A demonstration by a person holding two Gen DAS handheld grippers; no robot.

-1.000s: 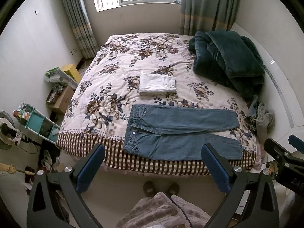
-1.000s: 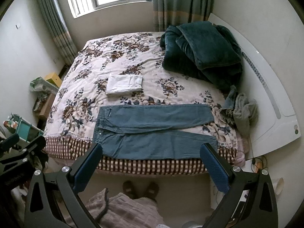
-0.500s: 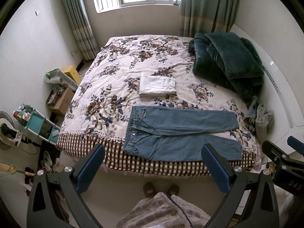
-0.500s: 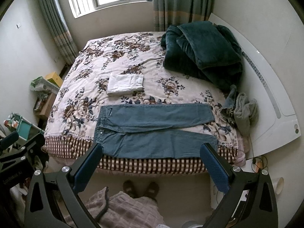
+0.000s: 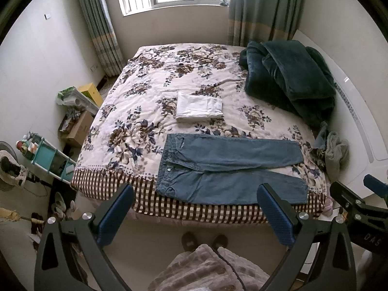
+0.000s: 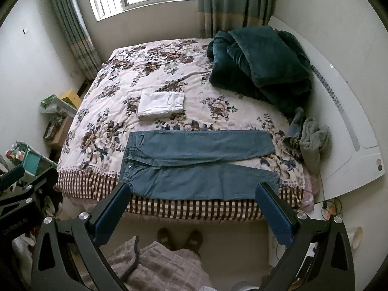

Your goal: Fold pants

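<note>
Blue jeans (image 5: pixel 225 167) lie flat near the front edge of the bed, waist to the left, both legs spread out to the right; they also show in the right wrist view (image 6: pixel 196 162). My left gripper (image 5: pixel 194 213) is open and empty, held high above the floor in front of the bed. My right gripper (image 6: pixel 191 212) is open and empty too, at a like height and well back from the jeans. A folded white garment (image 5: pixel 198 106) lies on the bed behind the jeans.
The floral bedspread (image 5: pixel 135 131) covers the bed. A dark green blanket (image 5: pixel 288 80) is heaped at the back right. Crumpled clothes (image 5: pixel 332 150) lie at the right edge. Boxes and a teal shelf (image 5: pixel 46 155) stand on the left floor.
Both views have shifted slightly, with the bed sitting a little lower in the left wrist frame. The jeans have not moved and both grippers stay open.
</note>
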